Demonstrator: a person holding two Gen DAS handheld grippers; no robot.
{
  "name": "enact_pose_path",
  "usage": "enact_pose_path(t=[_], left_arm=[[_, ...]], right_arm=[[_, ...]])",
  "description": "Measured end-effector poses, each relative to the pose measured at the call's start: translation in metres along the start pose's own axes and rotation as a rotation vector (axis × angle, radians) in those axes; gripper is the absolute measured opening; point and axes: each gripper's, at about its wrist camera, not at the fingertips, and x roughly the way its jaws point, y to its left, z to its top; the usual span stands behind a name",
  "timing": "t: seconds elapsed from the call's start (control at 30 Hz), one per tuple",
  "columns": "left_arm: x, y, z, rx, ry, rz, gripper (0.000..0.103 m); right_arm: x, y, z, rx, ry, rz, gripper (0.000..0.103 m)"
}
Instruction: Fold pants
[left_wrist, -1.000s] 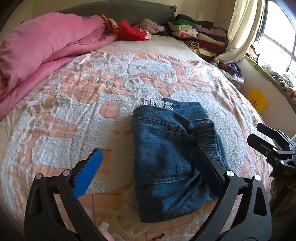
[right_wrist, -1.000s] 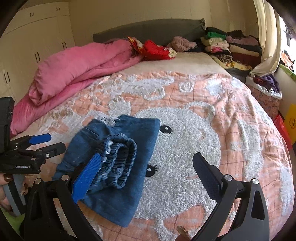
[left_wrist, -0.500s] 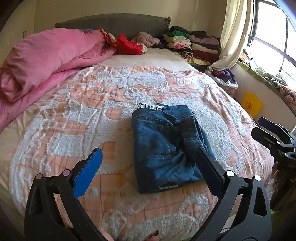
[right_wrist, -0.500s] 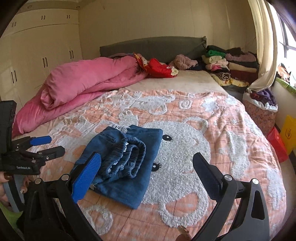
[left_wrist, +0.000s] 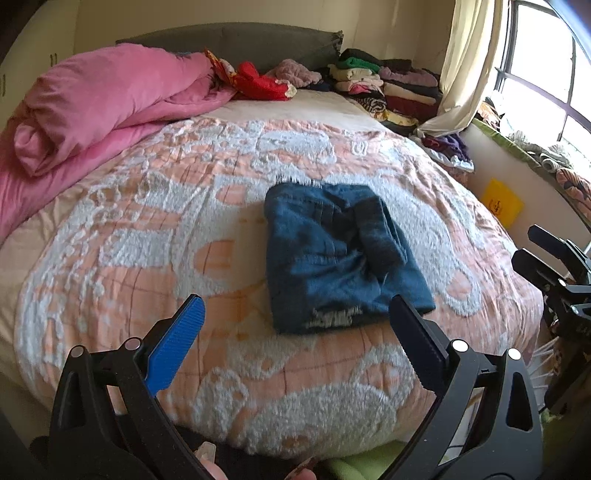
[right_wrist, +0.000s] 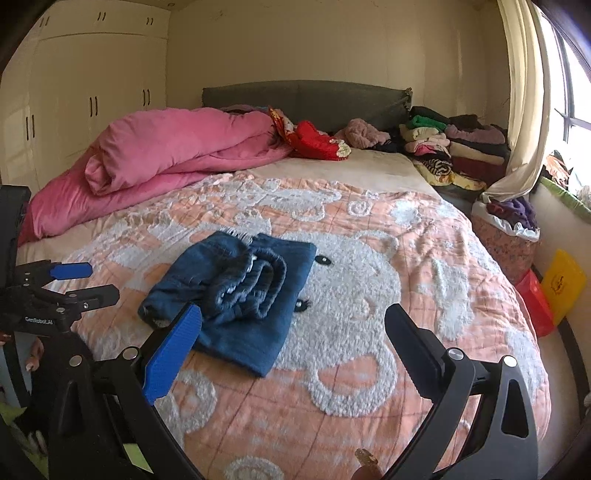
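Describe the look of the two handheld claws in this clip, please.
Both match: black skeletal frames with silver rivets, one ribbed blue pad, one black pad. The left claw shows this close up, as does the right claw. White "GenRobot.AI" lettering marks the left claw's body in the right wrist view.

Both hand-held grippers, left (left_wrist: 295, 328) and right (right_wrist: 293, 334), have drawn back from the folded pants (left_wrist: 340, 254).

We see the pants (left_wrist: 332, 254) only as a blurred bundle in the left view — their inner folds stay hidden. Beside them, the right gripper (left_wrist: 554, 266) is cut by the frame's edge.
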Motion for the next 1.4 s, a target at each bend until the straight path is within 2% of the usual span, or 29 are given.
enact_pose_path(t=[0.37, 1.4], left_arm=[[0.007, 0.003, -0.022, -0.015, 0.06, -0.003, 0.093], [0.008, 0.003, -0.027, -0.022, 0.078, 0.023, 0.093]], right_arm=[[0.017, 0.007, -0.04, 0.055, 0.126, 0.02, 0.099], [0.016, 0.003, -0.038, 0.079, 0.129, 0.025, 0.099]])
